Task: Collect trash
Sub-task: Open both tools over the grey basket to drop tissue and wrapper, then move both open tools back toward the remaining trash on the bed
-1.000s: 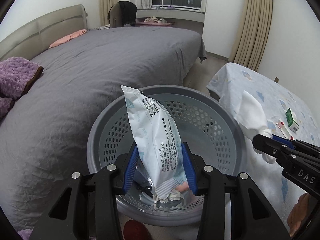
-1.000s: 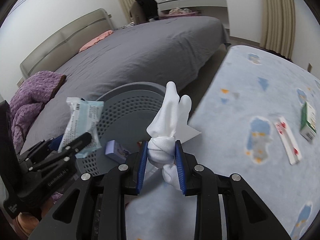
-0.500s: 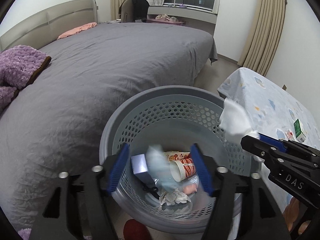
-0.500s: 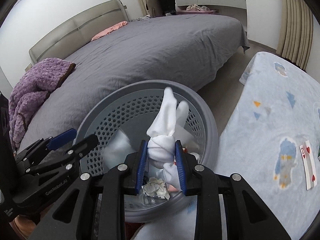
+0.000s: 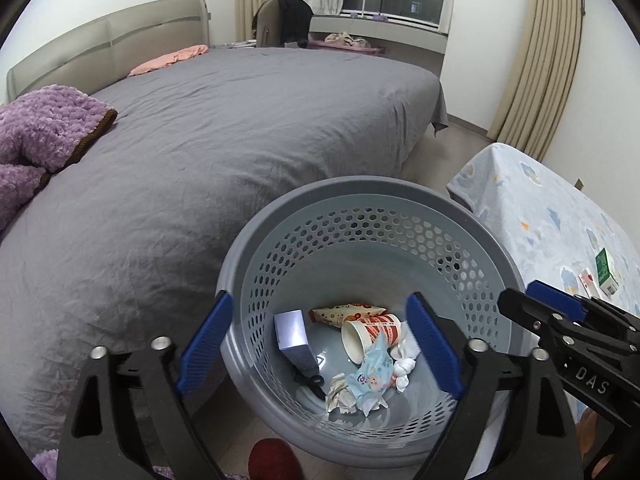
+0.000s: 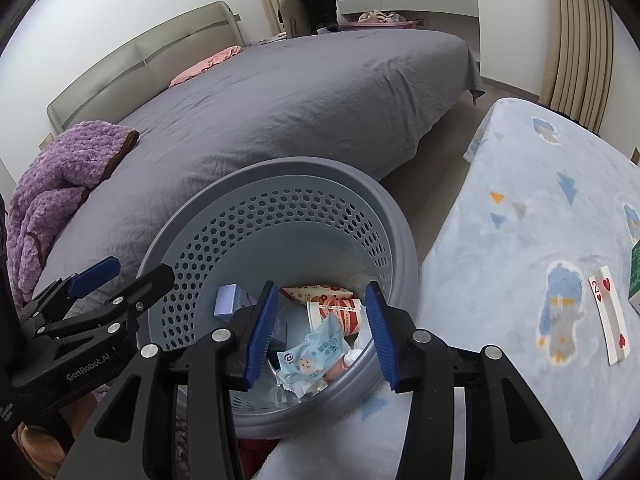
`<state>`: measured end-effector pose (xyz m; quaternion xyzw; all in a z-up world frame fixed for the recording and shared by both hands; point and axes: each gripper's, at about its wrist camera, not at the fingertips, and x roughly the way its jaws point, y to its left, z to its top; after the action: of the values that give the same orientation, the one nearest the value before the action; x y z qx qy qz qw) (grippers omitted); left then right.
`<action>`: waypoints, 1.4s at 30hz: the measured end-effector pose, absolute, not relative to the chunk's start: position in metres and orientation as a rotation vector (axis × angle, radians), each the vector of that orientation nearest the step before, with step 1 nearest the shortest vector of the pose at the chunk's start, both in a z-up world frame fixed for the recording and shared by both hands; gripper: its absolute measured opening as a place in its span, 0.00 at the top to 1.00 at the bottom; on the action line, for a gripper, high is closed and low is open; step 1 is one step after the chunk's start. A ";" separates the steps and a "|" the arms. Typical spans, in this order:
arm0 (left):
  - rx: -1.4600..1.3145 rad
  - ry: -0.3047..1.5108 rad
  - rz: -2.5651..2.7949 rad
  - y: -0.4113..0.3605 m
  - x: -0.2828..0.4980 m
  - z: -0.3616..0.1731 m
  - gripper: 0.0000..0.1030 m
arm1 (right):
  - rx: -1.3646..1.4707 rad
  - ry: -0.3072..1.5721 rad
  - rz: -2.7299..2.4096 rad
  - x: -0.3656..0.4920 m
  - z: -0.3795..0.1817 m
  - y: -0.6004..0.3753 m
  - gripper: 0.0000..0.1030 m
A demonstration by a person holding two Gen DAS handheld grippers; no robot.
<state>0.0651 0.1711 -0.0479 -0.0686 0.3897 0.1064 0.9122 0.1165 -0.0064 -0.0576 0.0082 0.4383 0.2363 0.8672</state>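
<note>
A grey perforated basket [image 5: 360,204] stands on the floor between the bed and a low table; it also shows in the right wrist view [image 6: 280,172]. Inside lie a blue-white wrapper [image 5: 372,372], a white tissue wad [image 5: 404,366], a paper cup [image 5: 372,330], a lilac box [image 5: 292,330] and crumpled paper [image 5: 340,394]. The wrapper [image 6: 316,354] and cup [image 6: 336,316] show in the right wrist view too. My left gripper [image 5: 318,344] is open and empty over the basket. My right gripper [image 6: 320,336] is open and empty over its near rim.
A grey-covered bed [image 5: 224,128] with a purple blanket [image 5: 36,136] lies left of the basket. A table with a light blue cloth [image 6: 540,220] stands right, holding playing cards [image 6: 610,316] and a green carton [image 5: 606,272]. Curtains [image 5: 536,52] hang behind.
My left gripper opened and dropped the wrapper into the basket. My right gripper moved over the basket, opened and dropped the white tissue wad in.
</note>
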 end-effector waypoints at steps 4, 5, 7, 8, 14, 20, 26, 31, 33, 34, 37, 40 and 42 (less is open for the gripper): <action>-0.150 0.805 0.223 0.173 0.066 -0.048 0.11 | 0.010 0.914 0.483 0.114 -0.057 -0.008 0.52; -0.149 0.805 0.225 0.173 0.066 -0.048 0.11 | 0.010 0.913 0.479 0.113 -0.057 -0.009 0.52; -0.150 0.804 0.224 0.173 0.066 -0.048 0.10 | 0.011 0.911 0.473 0.113 -0.056 -0.011 0.51; -0.152 0.801 0.223 0.173 0.065 -0.047 0.10 | 0.012 0.910 0.470 0.112 -0.056 -0.011 0.49; -0.155 0.792 0.211 0.169 0.065 -0.043 0.07 | 0.010 0.897 0.439 0.105 -0.051 -0.022 0.47; -0.137 0.785 0.186 0.155 0.064 -0.038 0.06 | 0.024 0.891 0.399 0.098 -0.048 -0.041 0.44; -0.116 0.780 0.143 0.132 0.065 -0.032 0.06 | 0.049 0.887 0.331 0.086 -0.045 -0.072 0.43; -0.098 0.773 0.099 0.108 0.065 -0.028 0.06 | 0.072 0.873 0.271 0.073 -0.039 -0.103 0.41; -0.095 0.770 0.079 0.097 0.064 -0.027 0.06 | 0.085 0.866 0.240 0.066 -0.038 -0.121 0.39; -0.093 0.768 0.064 0.090 0.064 -0.026 0.06 | 0.092 0.864 0.226 0.063 -0.037 -0.128 0.39; -0.076 0.764 0.036 0.071 0.063 -0.025 0.06 | 0.120 0.865 0.179 0.054 -0.039 -0.155 0.39; -0.063 0.763 0.002 0.052 0.063 -0.025 0.06 | 0.150 0.862 0.117 0.046 -0.040 -0.186 0.38; -0.057 0.766 -0.019 0.040 0.063 -0.026 0.06 | 0.163 0.859 0.079 0.044 -0.041 -0.206 0.38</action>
<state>0.0634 0.0403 -0.0264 -0.0279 0.3736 -0.0091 0.9271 0.0437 -0.2055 -0.0410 0.0791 0.4159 0.0384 0.9052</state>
